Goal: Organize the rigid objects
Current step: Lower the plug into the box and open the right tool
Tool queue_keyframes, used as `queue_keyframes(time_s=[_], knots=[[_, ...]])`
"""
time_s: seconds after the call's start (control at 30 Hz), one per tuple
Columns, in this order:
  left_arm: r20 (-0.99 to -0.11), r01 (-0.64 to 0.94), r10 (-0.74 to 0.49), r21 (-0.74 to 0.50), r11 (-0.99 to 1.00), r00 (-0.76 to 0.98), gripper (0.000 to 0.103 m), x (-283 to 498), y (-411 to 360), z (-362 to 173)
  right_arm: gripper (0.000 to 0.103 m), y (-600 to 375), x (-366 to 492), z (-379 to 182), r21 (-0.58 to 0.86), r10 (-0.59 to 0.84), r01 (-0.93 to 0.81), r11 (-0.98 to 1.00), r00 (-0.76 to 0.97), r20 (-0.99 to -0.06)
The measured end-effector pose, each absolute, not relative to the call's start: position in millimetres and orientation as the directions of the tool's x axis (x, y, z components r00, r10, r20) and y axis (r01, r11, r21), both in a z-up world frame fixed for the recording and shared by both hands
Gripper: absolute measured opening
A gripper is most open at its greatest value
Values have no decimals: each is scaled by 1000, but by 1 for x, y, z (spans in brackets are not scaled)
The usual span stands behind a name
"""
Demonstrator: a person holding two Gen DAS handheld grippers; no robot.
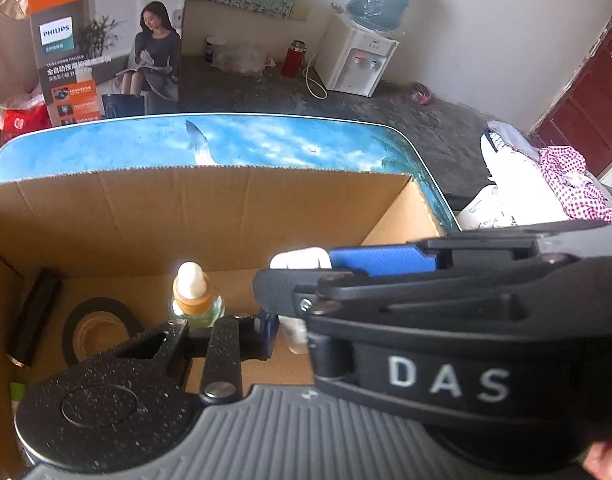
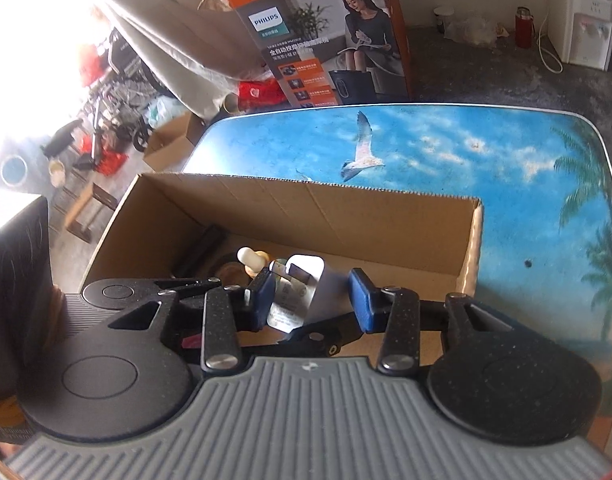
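The right gripper (image 2: 312, 298), jaws apart around a white charger (image 2: 296, 280) above the cardboard box (image 2: 386, 220), should withdraw straight upward; the left gripper's (image 1: 284, 312) state is unclear.

Brown cardboard box (image 2: 386, 216) on a sky-blue, gull-and-palm printed table (image 2: 506, 152); blue-padded tongs (image 2: 312, 296).

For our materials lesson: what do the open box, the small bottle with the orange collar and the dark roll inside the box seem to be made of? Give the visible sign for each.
Box: corrugated cardboard, matt brown, with a serrated cut rim.
Bottle: clear body, glass or hard plastic, holding pale greenish liquid; its cream tip looks like plastic or rubber.
Roll: probably tape, matt black, wound on a brown card-like core.
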State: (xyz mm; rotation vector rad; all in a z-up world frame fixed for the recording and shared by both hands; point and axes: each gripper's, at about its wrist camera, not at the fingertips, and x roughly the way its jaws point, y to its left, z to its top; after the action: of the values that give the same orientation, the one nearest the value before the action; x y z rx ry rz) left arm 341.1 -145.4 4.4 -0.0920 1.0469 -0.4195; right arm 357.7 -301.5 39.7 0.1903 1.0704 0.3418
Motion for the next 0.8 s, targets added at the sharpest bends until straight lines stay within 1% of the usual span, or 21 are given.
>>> queue_keyframes(time_s=[0.07, 0.1, 0.13, 0.2, 0.27, 0.33, 0.4, 0.43, 0.57, 0.63, 0.73, 0.8], knots=[[-815, 292, -393, -287, 912, 426, 34, 341, -146, 3, 40, -299, 359, 39, 286, 343, -193, 939, 438, -831], [-813, 291, -390, -284, 914, 432, 38, 341, -147, 4, 40, -298, 360, 40, 273, 333, -196, 942, 441, -833], [-813, 292, -386, -278, 915, 435, 39, 340, -148, 4, 40, -298, 360, 40, 265, 327, -199, 944, 445, -833], [-814, 293, -389, -281, 914, 432, 40, 339, -149, 5, 40, -298, 359, 41, 254, 319, -200, 946, 452, -833], [-813, 290, -389, -283, 914, 433, 45, 338, -149, 7, 40, -300, 357, 42, 249, 315, -200, 948, 460, -830], [-810, 290, -383, -275, 917, 445, 53, 335, -148, 10, 40, -302, 353, 46, 260, 326, -199, 945, 474, -818], [-803, 295, -381, -267, 917, 459, 58, 330, -148, 16, 40, -306, 349, 52, 278, 339, -196, 940, 489, -803], [-800, 298, -380, -263, 918, 464, 62, 327, -148, 19, 40, -307, 345, 56, 287, 346, -193, 938, 500, -794], [-779, 330, -387, -244, 912, 493, 72, 307, -148, 36, 41, -317, 320, 76, 344, 387, -185, 920, 556, -735], [-765, 347, -394, -236, 908, 510, 79, 293, -146, 44, 41, -322, 301, 86, 376, 409, -185, 908, 586, -699], [-741, 368, -411, -235, 899, 530, 84, 271, -143, 55, 45, -327, 268, 97, 410, 429, -186, 893, 626, -651], [-737, 372, -415, -237, 898, 533, 85, 257, -139, 61, 48, -329, 246, 103, 419, 434, -190, 888, 648, -626]])
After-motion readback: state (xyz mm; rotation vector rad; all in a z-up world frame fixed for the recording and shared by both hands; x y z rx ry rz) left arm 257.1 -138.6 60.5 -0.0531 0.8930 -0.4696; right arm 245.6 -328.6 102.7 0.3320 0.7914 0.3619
